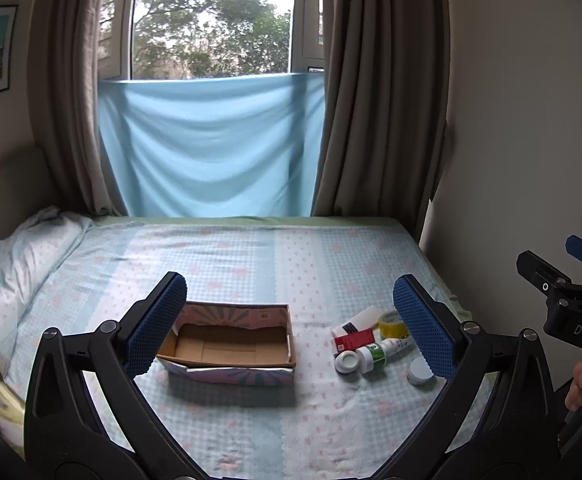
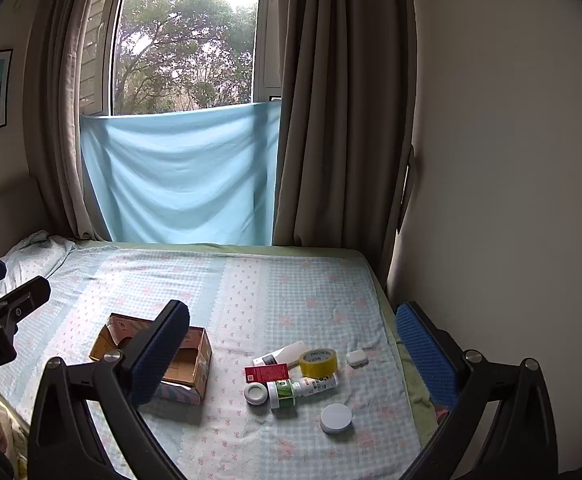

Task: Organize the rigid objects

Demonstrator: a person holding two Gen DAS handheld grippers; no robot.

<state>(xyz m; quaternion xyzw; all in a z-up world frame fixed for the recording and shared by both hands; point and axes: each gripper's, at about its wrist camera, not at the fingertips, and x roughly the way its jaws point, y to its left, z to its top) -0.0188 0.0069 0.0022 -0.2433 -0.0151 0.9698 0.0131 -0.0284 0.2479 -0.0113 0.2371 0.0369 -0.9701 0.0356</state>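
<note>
An open cardboard box (image 1: 227, 344) lies empty on the bed; it also shows in the right wrist view (image 2: 187, 360). To its right lies a cluster: a red box (image 2: 266, 372), a white tube (image 2: 287, 352), a yellow tape roll (image 2: 315, 361), a green-labelled bottle (image 2: 283, 393), a white spray bottle (image 2: 317, 385), a white ring-shaped lid (image 2: 256, 394), a round white lid (image 2: 335, 419) and a small white case (image 2: 357, 358). My left gripper (image 1: 291, 328) is open and empty above the bed. My right gripper (image 2: 291, 356) is open and empty above the cluster.
The bed (image 2: 291, 280) has a blue checked sheet. A pillow (image 1: 19, 264) lies at the left. Curtains and a blue cloth (image 1: 211, 148) hang at the window behind. A wall (image 2: 511, 200) runs along the bed's right edge.
</note>
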